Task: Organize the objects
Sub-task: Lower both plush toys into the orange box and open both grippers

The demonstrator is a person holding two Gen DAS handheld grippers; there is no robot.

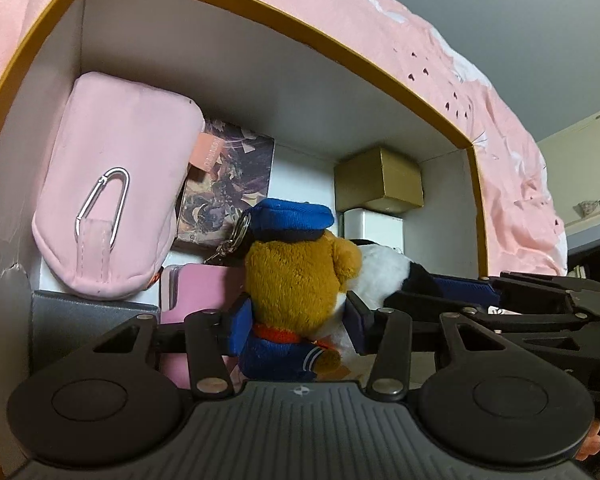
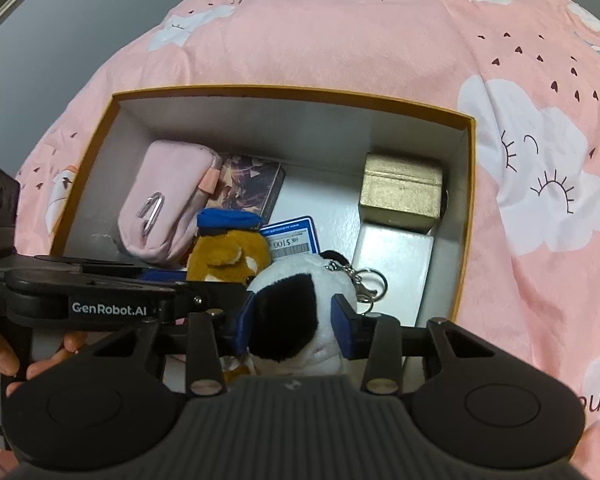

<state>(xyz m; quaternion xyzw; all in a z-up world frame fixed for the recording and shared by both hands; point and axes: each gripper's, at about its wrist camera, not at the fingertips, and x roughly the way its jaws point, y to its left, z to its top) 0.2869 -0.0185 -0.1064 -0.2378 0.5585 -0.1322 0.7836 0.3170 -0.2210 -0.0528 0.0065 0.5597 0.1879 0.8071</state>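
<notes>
My left gripper (image 1: 298, 322) is shut on a brown plush bear (image 1: 296, 280) with a blue cap and blue suit, held just inside the orange-rimmed box (image 1: 260, 4). My right gripper (image 2: 296, 326) is shut on a black-and-white plush keychain (image 2: 296, 312) with a metal clip, beside the bear (image 2: 228, 256) over the box (image 2: 300, 94). The white plush also shows in the left wrist view (image 1: 384, 276), with the right gripper's fingers (image 1: 460, 286) around it.
In the box lie a pink pouch (image 1: 116, 200) with a carabiner, a dark printed box (image 1: 228, 188), a gold box (image 1: 380, 180) on a white box (image 1: 374, 226), a pink item (image 1: 200, 292) and a blue card (image 2: 292, 238). Pink bedding (image 2: 520, 160) surrounds the box.
</notes>
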